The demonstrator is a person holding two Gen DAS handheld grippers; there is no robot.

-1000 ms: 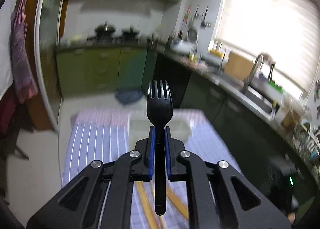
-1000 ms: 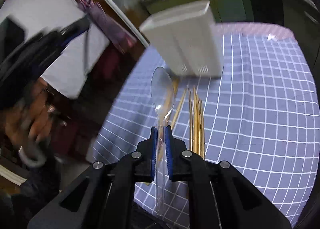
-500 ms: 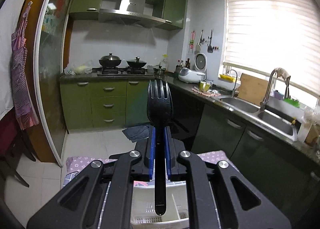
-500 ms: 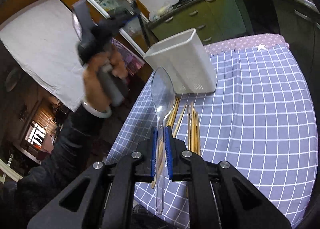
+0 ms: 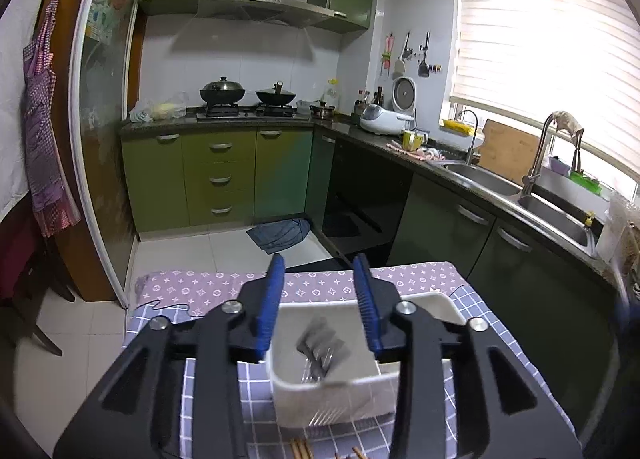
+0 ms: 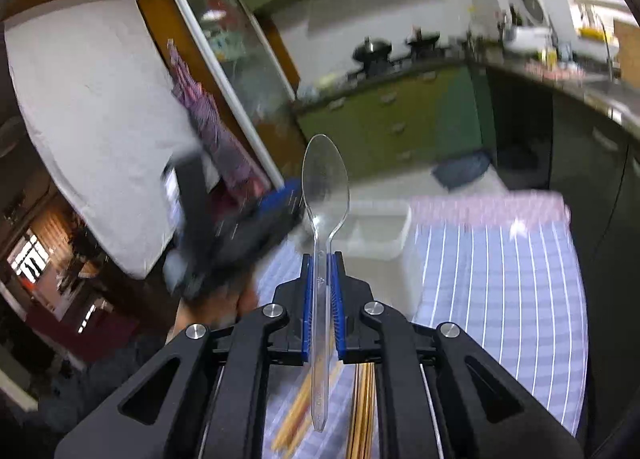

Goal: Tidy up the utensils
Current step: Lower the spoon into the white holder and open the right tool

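Utensils here are going into a white plastic caddy [image 5: 332, 391] that stands on the worktop [image 5: 208, 291], which is covered by a blue checked cloth with a purple patterned border. From the left wrist view the caddy sits directly under the left gripper [image 5: 320, 311], whose jaws stand wide apart with nothing between them. Inside the caddy a dark fork [image 5: 320, 351] shows as a motion-blurred shape, tines up, so the fork step looks finished or finishing at this instant.

The right gripper [image 6: 322, 295] has its jaws clamped on the handle of a clear plastic spoon [image 6: 325, 187], bowl pointing forward and away, handle end hanging below the blue pads. In the right wrist view the caddy [image 6: 380, 231] lies ahead and slightly right of the spoon, near the worktop's far edge, while the left gripper [image 6: 256, 227] is a blurred dark mass just beside the caddy on its left.

Wooden chopsticks [image 6: 360, 399] lie loose on the cloth beneath the right gripper, not yet collected.

The step in hand is judged to be delivering the spoon. That calls for the left gripper to clear the caddy's mouth, then for the spoon to be brought over an open compartment, tipped upright and released. The chopsticks would remain afterwards.
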